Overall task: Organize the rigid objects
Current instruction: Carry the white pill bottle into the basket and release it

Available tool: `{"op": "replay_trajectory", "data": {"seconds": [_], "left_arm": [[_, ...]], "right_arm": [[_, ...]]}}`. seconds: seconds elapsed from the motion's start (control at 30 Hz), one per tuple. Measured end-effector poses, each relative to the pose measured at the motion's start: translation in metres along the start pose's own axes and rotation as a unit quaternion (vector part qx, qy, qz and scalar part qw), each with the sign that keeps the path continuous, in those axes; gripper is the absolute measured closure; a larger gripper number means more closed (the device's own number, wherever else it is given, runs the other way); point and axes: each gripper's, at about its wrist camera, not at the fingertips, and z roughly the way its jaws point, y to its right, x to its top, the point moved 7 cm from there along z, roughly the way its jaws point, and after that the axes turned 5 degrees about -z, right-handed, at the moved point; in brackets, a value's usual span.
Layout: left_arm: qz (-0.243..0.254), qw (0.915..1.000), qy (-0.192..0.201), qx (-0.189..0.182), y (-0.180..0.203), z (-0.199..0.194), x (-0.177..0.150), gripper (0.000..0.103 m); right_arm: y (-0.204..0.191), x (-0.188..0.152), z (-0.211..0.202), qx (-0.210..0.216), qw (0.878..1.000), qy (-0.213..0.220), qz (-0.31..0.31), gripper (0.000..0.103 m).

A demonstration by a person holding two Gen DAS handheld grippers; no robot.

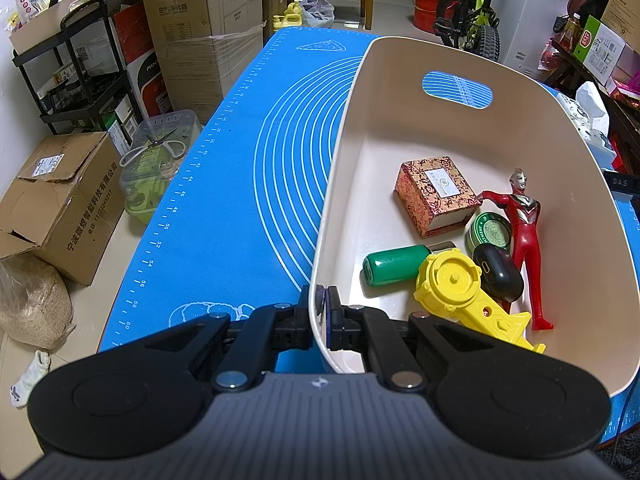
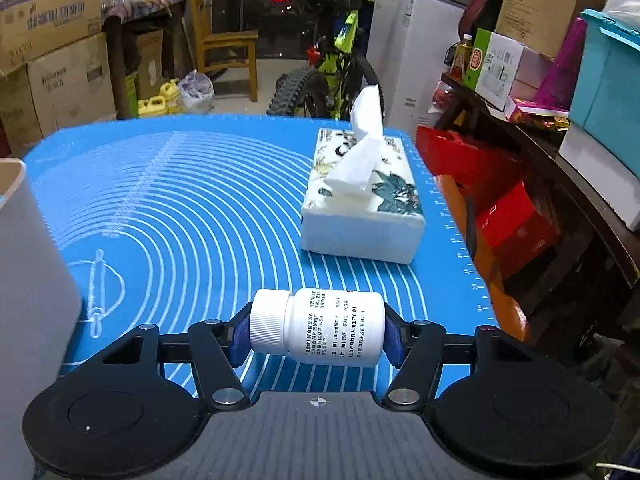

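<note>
The bin (image 1: 400, 92) rim is pinched by the left gripper (image 1: 323, 316) for steadiness; the pill bottle (image 2: 320, 330) is clamped end-to-end by the right gripper (image 2: 316, 334), ready for dropping in.

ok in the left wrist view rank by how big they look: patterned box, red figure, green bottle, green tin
1. red figure, the longest
2. patterned box, similar area, so the top two are unsure
3. green bottle
4. green tin, partly hidden, so unsure

Blue silicone mat (image 2: 208, 208) ruled with white concentric arcs. Cream plastic bin (image 1: 400, 92), at its 5 o'clock a red-and-silver hero figure (image 1: 524, 232); floral red box (image 1: 434, 196); yellow plastic toy (image 1: 460, 288). White pill bottle (image 2: 320, 330), black print. White tissue box (image 2: 360, 216), teal leaves.
</note>
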Motion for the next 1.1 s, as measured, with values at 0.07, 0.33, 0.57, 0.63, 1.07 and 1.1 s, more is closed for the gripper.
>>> {"op": "replay_trajectory", "data": {"seconds": [0.07, 0.33, 0.57, 0.63, 1.07, 1.1], "left_arm": [[0.0, 1.0, 0.0, 0.0, 0.0, 0.0, 0.0, 0.096], [0.0, 1.0, 0.0, 0.0, -0.001, 0.0, 0.001, 0.096], [0.0, 1.0, 0.0, 0.0, -0.001, 0.0, 0.001, 0.096], [0.0, 1.0, 0.0, 0.0, -0.001, 0.0, 0.001, 0.096], [0.0, 1.0, -0.001, 0.0, -0.001, 0.0, 0.001, 0.096], [0.0, 1.0, -0.001, 0.0, -0.001, 0.0, 0.001, 0.096]], "right_arm": [[0.003, 0.0, -0.008, 0.002, 1.0, 0.005, 0.005, 0.037], [-0.005, 0.012, -0.056, 0.037, 0.998, 0.04, 0.006, 0.037], [-0.041, 0.029, -0.112, 0.093, 0.992, 0.088, -0.017, 0.037], [-0.055, 0.034, -0.126, 0.111, 0.988, 0.1, -0.024, 0.037], [-0.164, 0.043, -0.167, 0.197, 0.968, 0.114, -0.109, 0.037], [-0.174, 0.04, -0.168, 0.201, 0.966, 0.111, -0.119, 0.037]]}}
